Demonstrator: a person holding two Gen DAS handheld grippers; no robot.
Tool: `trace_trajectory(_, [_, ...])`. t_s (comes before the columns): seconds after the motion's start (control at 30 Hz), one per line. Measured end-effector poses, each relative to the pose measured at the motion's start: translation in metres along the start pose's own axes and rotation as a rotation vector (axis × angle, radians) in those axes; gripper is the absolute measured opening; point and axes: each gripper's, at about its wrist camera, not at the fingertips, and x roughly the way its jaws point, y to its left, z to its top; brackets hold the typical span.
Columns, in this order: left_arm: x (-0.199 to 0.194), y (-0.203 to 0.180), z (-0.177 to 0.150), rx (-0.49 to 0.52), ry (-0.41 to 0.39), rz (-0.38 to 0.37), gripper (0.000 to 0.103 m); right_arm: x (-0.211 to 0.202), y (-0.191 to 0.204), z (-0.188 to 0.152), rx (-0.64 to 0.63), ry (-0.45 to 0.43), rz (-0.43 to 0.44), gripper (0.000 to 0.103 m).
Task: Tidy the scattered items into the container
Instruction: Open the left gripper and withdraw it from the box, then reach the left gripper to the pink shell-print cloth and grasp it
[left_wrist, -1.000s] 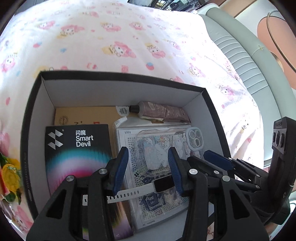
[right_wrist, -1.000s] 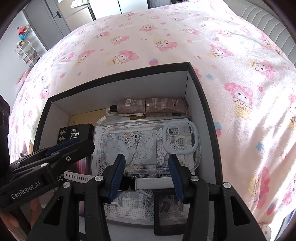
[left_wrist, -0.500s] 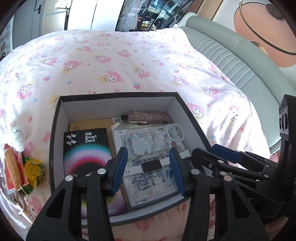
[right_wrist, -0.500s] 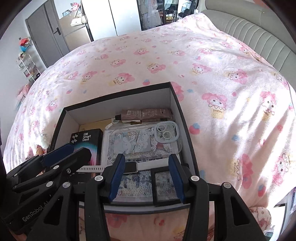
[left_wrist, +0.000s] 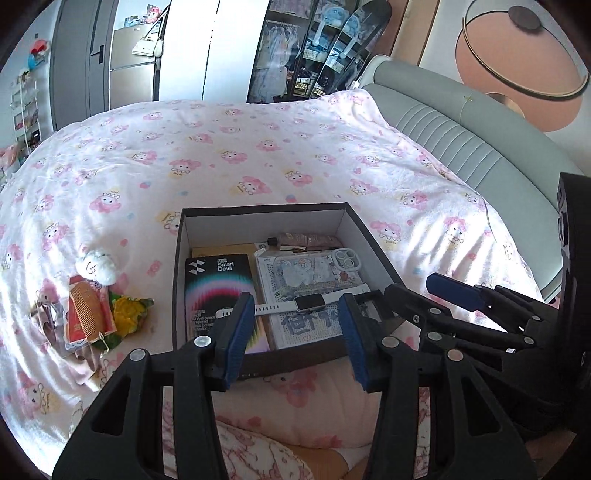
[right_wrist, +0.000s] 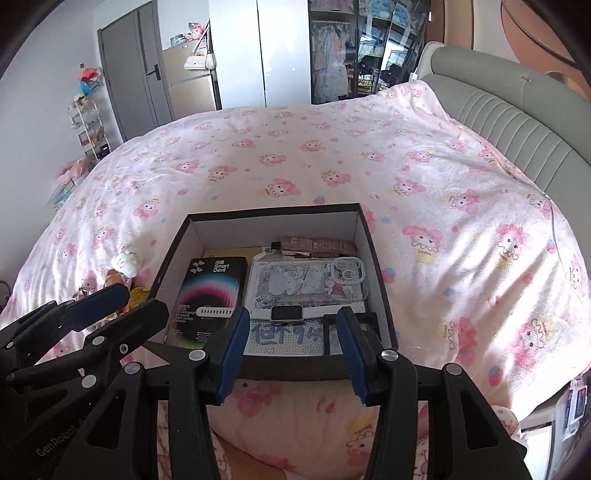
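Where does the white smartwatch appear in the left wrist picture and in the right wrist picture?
Left wrist view: the white smartwatch lies near the box's front wall, slightly right of centre.
Right wrist view: same watch, centre, just beyond the tool fingers.
Shared landmark: the black Smart Devil package, left of the watch face.

Both tools are matte black plastic. The left gripper (left_wrist: 297, 336) and right gripper (right_wrist: 291, 354) each carry two fingers faced with ribbed blue pads (left_wrist: 240, 332), joined by linkage bars with triangular cut-outs and round silver screw heads (right_wrist: 388, 355). White lettering reading GenRobot.AI (right_wrist: 61, 443) marks one black body.
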Motion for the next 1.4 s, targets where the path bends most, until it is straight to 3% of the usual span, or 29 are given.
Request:
trace_trajectory(0.37, [-0.049,0.038,-0.022,-0.053,-0.045,0.068,0.053,-0.025,0.049,-0.011,-0.096,-0.026,0.109,0.045])
trace_trajectory(0.87, [-0.067,0.166,-0.066,-0.314,-0.019,0.287,0.053,0.045,0.178,-0.013,-0.275,0.153,0.334,0.045])
trace_trajectory(1.03, [-0.059,0.208,-0.080,-0.452,-0.009,0.257,0.053,0.076,0.212,-0.011,-0.337,0.242,0.417,0.045])
trace_trajectory(1.17, [-0.049,0.237,-0.092,-0.544,0.005,0.290,0.054,0.097,0.227,-0.005,-0.350,0.297,0.481,0.045])
trace_trajectory(1.4, [-0.010,0.295,-0.120,-0.711,0.090,0.258,0.054,0.154,0.238,0.007,-0.313,0.421,0.456,0.045])
